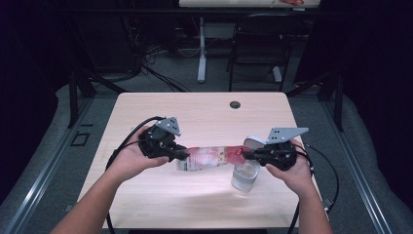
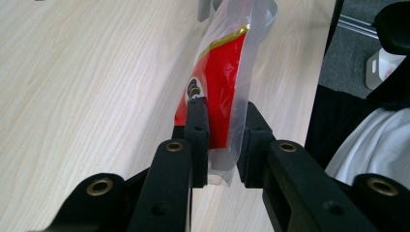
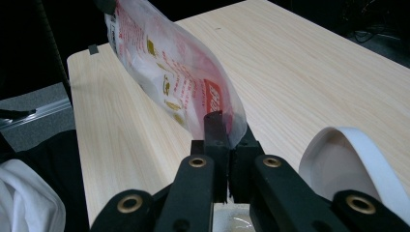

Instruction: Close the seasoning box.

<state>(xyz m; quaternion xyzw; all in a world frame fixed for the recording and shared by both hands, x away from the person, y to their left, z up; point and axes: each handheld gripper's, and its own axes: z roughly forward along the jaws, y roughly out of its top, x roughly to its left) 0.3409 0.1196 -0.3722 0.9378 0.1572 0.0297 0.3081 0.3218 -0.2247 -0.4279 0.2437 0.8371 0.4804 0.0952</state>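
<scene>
Both ways, the red-and-clear snack pouch (image 1: 214,157) is pinched at its ends: the left gripper (image 2: 223,140) clamps one sealed edge, the right gripper (image 3: 226,140) the other, holding it above the table (image 1: 195,112) near its right front corner, over a clear cup (image 1: 245,176), apparently beside a white lid (image 3: 348,159).

The packet (image 1: 214,158) is showing glossy, crinkled clear plastic printed red; the table (image 1: 204,117) is showing pale matt wood grain; the cup (image 1: 245,176) is looking clear plastic.

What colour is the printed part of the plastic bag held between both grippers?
Red with a gold edge on the clear bag; the left gripper view shows it best.
</scene>
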